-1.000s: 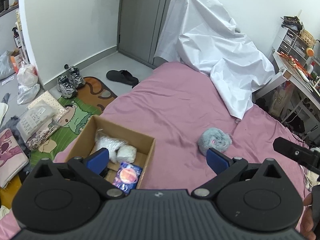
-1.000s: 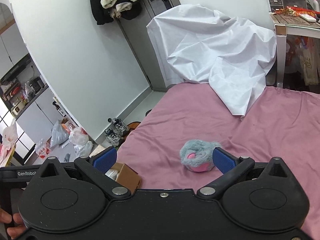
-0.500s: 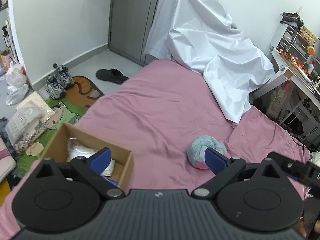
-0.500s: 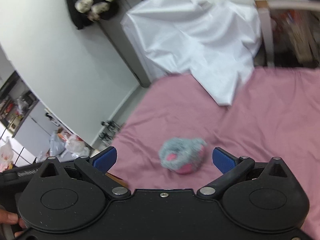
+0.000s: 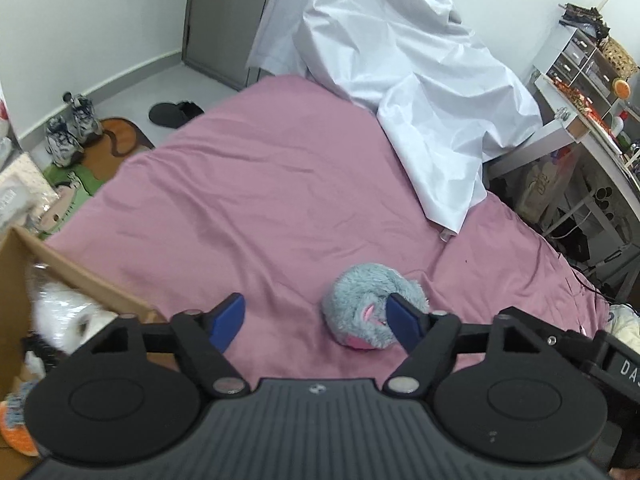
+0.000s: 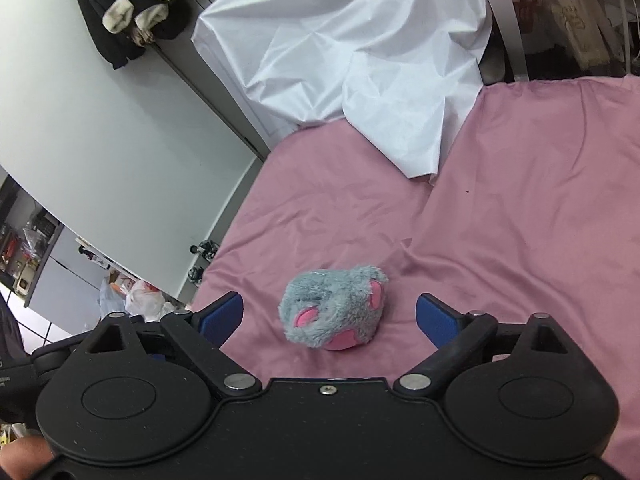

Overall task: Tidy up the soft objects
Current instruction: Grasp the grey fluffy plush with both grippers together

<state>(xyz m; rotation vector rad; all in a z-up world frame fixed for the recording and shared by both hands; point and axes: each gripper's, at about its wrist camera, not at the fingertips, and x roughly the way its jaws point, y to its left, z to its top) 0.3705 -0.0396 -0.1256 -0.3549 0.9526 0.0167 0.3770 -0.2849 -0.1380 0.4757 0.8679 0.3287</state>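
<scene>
Plush toy [image 6: 334,312], grey with pink patches, lies on the pink bedsheet [image 5: 248,200], on our side of the white cover [image 5: 408,92] and well apart from it. Our right gripper [image 6: 329,317] has the toy in line between its blue pads, clear gap each side, no contact; jaws spread wide, just been closing a bit. Our left gripper [image 5: 318,318] sits left of the toy, its right pad in front of the toy's fur; contact we can't tell. Jaws mid-width, also just been closing. Cardboard box [image 5: 72,276] is left of the toy, white soft items inside.
</scene>
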